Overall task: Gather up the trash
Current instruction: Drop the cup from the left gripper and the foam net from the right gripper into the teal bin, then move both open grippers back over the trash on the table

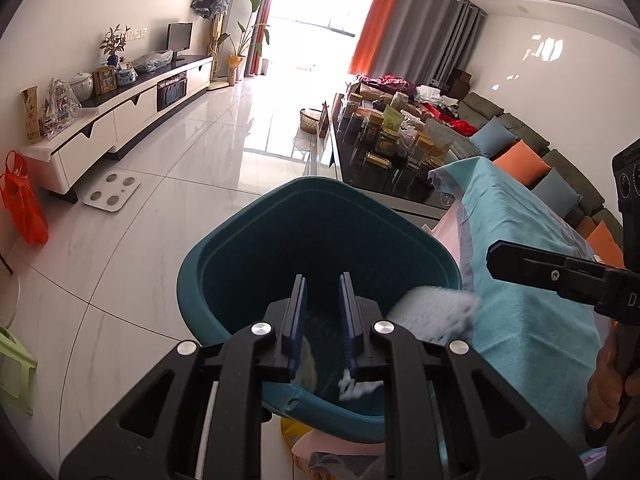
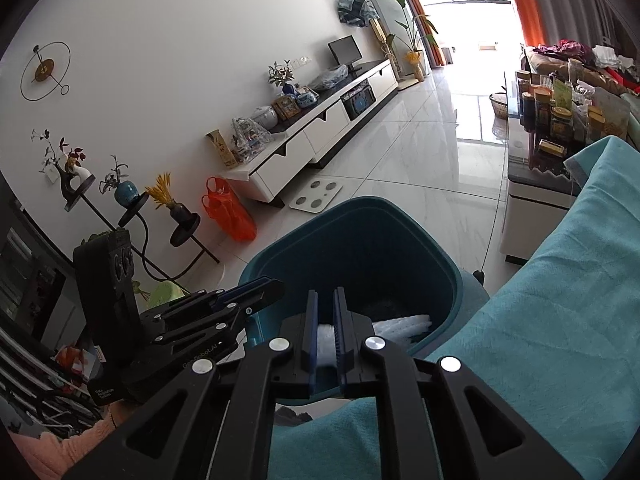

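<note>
A teal trash bin [image 1: 320, 216] stands on the floor beside a table under a teal cloth [image 1: 520, 280]; it also shows in the right wrist view [image 2: 360, 232]. My left gripper [image 1: 323, 284] hangs over the bin mouth, jaws slightly apart and empty; a white scrap [image 1: 354, 388] lies in the bin below it. My right gripper [image 2: 325, 300] is shut on a white crumpled tissue [image 2: 404, 326] at the bin's near rim; the tissue looks blurred in the left wrist view [image 1: 434, 314].
A white TV cabinet [image 1: 132, 116] runs along the left wall, with a bathroom scale [image 1: 111, 194] and an orange bag [image 1: 22, 200] on the floor. A dark coffee table with jars [image 1: 392, 148] stands behind the bin. A sofa with cushions [image 1: 520, 148] lines the right wall.
</note>
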The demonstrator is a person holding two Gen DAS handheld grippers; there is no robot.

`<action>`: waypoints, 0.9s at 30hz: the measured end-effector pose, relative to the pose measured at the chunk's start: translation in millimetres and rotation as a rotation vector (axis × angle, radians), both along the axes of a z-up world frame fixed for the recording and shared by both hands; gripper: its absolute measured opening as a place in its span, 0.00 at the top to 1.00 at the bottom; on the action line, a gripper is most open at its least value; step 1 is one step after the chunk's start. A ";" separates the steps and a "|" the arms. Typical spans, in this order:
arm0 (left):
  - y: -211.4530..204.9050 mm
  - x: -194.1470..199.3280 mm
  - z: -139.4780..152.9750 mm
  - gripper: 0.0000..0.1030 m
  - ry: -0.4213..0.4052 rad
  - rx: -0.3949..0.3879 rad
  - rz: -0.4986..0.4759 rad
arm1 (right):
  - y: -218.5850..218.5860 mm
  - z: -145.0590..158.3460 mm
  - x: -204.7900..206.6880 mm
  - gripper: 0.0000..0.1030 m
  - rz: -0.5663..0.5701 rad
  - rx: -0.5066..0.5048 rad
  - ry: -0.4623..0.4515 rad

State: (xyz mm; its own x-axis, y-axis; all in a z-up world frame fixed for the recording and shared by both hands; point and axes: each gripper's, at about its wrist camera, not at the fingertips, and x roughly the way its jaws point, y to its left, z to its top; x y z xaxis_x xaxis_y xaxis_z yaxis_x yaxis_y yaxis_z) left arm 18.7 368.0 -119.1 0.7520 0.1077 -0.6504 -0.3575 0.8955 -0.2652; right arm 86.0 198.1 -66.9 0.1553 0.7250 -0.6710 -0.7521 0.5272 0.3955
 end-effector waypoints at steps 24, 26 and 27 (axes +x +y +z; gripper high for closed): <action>-124.9 -12.4 68.0 0.34 -0.211 0.043 -0.299 | -125.6 56.8 -43.9 0.49 -0.158 0.099 -0.198; -147.6 -8.3 71.5 0.33 -0.220 0.041 -0.358 | -148.8 61.0 -49.2 0.48 -0.200 0.102 -0.214; -159.5 -5.7 72.9 0.33 -0.224 0.041 -0.385 | -161.7 62.3 -49.7 0.48 -0.218 0.106 -0.217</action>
State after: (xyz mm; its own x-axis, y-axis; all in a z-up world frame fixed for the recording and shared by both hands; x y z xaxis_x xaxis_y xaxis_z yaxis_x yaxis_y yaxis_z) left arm 13.0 208.6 -46.3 0.8643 -0.1852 -0.4677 0.0658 0.9634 -0.2598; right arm 36.3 36.4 -4.6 0.4459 0.7229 -0.5278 -0.6987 0.6497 0.2995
